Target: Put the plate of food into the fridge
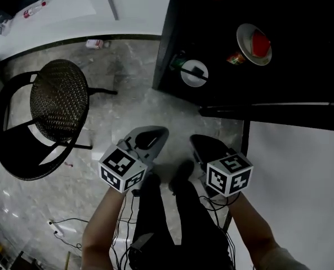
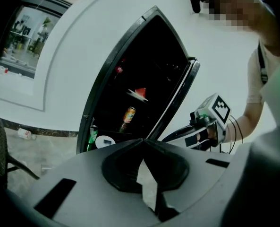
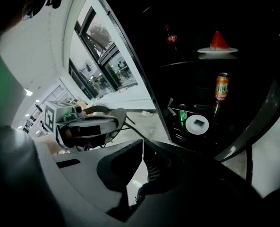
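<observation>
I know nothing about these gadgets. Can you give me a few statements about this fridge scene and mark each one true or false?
1. The fridge stands open. True.
2. The right gripper holds the plate of red food. False: the plate sits on a shelf inside the fridge, and the right gripper is shut and empty.
3. The left gripper has its jaws closed with nothing between them. True.
4. The chair lies tipped over. False: it stands upright on the floor beside the fridge.
5. An orange can stands on a shelf below the plate. True.
</observation>
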Motion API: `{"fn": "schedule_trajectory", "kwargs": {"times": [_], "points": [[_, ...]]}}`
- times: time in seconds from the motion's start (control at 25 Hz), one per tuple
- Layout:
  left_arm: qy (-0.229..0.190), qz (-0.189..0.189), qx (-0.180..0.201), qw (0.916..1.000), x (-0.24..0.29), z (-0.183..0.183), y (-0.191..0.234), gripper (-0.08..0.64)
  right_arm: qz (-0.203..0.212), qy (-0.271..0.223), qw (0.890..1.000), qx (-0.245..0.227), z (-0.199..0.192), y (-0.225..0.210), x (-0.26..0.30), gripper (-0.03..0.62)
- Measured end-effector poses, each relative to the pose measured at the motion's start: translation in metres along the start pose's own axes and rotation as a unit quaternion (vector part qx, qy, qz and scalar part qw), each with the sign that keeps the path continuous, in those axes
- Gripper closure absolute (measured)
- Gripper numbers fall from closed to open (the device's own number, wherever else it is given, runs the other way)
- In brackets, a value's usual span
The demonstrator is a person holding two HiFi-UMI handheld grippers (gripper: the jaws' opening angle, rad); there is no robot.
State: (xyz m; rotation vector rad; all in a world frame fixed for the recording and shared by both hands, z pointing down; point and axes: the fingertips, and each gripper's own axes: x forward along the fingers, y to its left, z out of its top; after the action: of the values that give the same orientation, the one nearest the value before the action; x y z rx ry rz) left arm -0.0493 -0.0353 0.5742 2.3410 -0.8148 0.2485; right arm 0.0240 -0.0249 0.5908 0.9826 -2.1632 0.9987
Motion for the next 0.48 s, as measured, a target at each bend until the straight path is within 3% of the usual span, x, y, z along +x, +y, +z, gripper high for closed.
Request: {"fn": "schedule_trajectory", "kwargs": {"times": [0.24, 0.48], "points": [[0.029, 0.011, 0.055, 0.9980, -0.010, 0.037, -0.037, 0.549, -0.016, -0.023, 0.999, 0.033, 0.020, 0.001, -0.048, 0.568], [0.012, -0.028, -0.005, 0.9995, -0.031, 0.066, -0.078, 0.549, 0.009, -0.051, 0.996, 0.070, 0.039, 0.027, -0.094, 0.568]]}}
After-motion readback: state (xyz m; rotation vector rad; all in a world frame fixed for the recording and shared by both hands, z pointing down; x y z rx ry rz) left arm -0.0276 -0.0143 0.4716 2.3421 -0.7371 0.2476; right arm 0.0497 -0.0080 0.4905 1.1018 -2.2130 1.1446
